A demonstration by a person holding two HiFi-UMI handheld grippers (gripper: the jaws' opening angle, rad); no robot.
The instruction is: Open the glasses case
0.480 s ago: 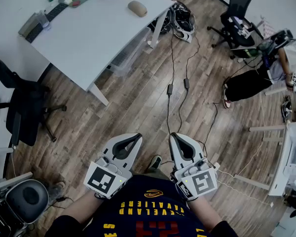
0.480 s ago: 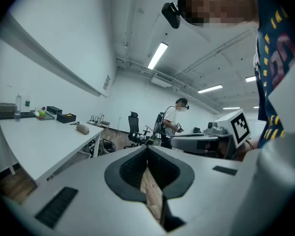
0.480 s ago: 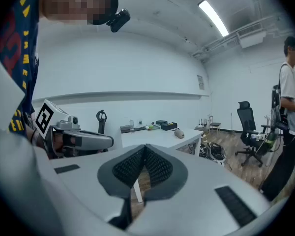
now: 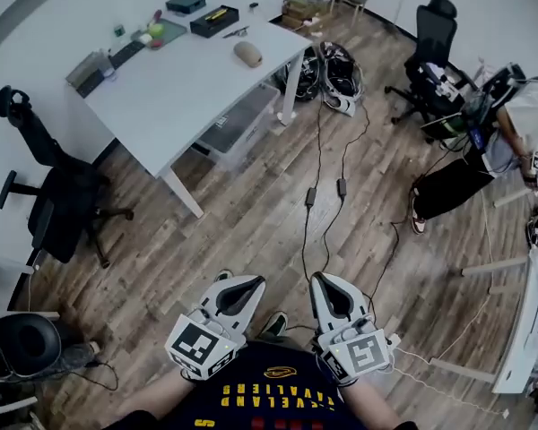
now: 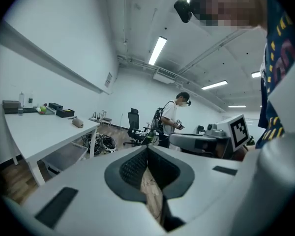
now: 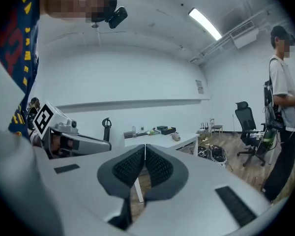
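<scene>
Tan oval case — likely glasses case — lies near right-hand corner of counter, untouched. Clenched and empty: left gripper, right gripper, carried at waist, well apart from counter — approach judged pending.

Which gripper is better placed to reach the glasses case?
Left, marginally: the left gripper lines up with the glasses case; the right gripper sits further aside. Both are shut, empty and far off.
</scene>
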